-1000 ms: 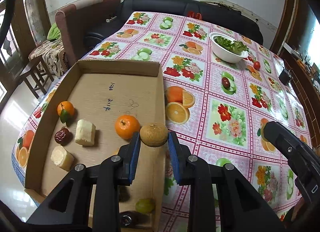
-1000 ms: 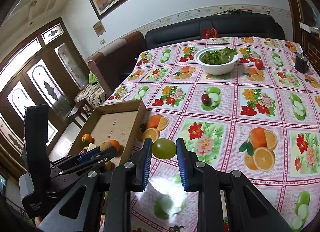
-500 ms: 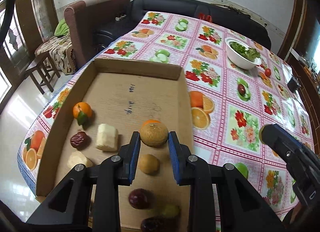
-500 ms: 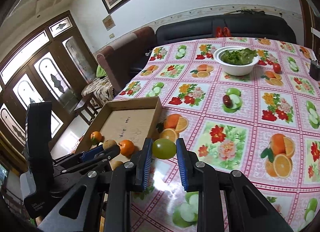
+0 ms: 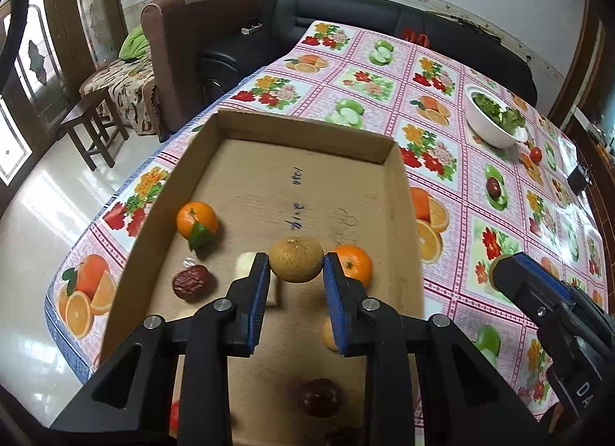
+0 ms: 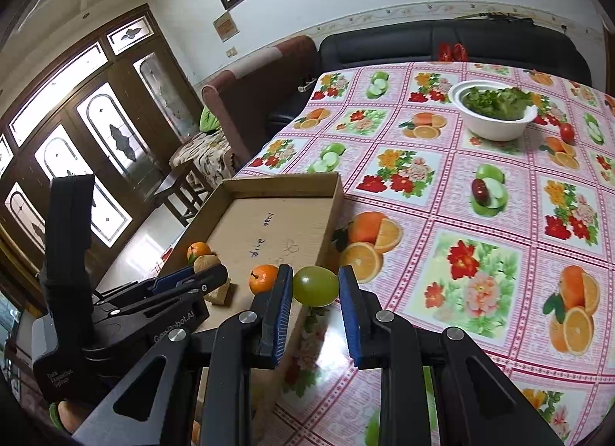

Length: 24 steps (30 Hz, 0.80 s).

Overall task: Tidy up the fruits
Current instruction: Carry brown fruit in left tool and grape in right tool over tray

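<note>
My left gripper (image 5: 295, 267) is shut on a brown round fruit (image 5: 296, 258) and holds it above the floor of the cardboard box (image 5: 303, 135). In the box lie an orange with a leaf (image 5: 196, 220), another orange (image 5: 353, 264), a red date (image 5: 190, 281), a pale fruit chunk (image 5: 245, 262) and a dark red fruit (image 5: 319, 397). My right gripper (image 6: 315, 286) is shut on a green grape (image 6: 315, 285) just above the box's right wall (image 6: 326, 231). The left gripper (image 6: 188, 282) shows at the left of the right wrist view.
A white bowl of greens (image 6: 494, 111) stands far back on the fruit-print tablecloth (image 6: 480, 254). A red date (image 6: 478, 189) and a small tomato (image 6: 566, 132) lie on the cloth. A sofa and armchair stand behind the table; a wooden stool (image 5: 92, 123) is at left.
Both grippers have moved left and forward. The left one now holds the brown fruit further over the box floor; the right one has brought the grape to the box's right wall.
</note>
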Each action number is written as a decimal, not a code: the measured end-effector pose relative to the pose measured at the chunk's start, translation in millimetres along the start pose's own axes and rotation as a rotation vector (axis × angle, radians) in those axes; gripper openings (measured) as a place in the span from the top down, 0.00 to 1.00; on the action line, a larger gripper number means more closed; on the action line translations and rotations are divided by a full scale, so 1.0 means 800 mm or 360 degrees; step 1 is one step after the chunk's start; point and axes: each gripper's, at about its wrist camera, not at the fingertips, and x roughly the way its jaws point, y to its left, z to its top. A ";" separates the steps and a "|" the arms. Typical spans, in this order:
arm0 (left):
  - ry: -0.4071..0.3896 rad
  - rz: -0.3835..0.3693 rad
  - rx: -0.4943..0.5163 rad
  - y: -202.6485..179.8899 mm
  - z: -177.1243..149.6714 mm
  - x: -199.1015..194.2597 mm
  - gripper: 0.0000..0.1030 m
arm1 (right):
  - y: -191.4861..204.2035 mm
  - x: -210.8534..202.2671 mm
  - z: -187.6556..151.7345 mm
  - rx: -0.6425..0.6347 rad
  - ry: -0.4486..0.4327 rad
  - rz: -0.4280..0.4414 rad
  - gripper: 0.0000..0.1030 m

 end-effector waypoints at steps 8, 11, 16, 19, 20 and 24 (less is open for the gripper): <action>0.0020 0.0005 -0.0068 0.046 0.037 0.012 0.75 | 0.019 0.033 0.018 -0.0042 0.0043 0.0041 0.76; 0.0050 0.0008 -0.0098 0.059 0.053 0.025 0.75 | 0.030 0.051 0.028 -0.0066 0.0068 0.0060 0.76; 0.0107 0.0015 -0.0104 0.062 0.072 0.052 0.75 | 0.047 0.090 0.039 -0.0114 0.0147 0.0069 0.76; 0.0140 0.0027 -0.0094 0.057 0.078 0.068 0.75 | 0.053 0.116 0.042 -0.0145 0.0205 0.0059 0.76; 0.0149 0.0035 -0.0088 0.055 0.080 0.073 0.75 | 0.054 0.124 0.042 -0.0152 0.0222 0.0053 0.76; 0.0184 0.0043 -0.0062 0.050 0.082 0.088 0.75 | 0.057 0.148 0.042 -0.0177 0.0276 0.0043 0.77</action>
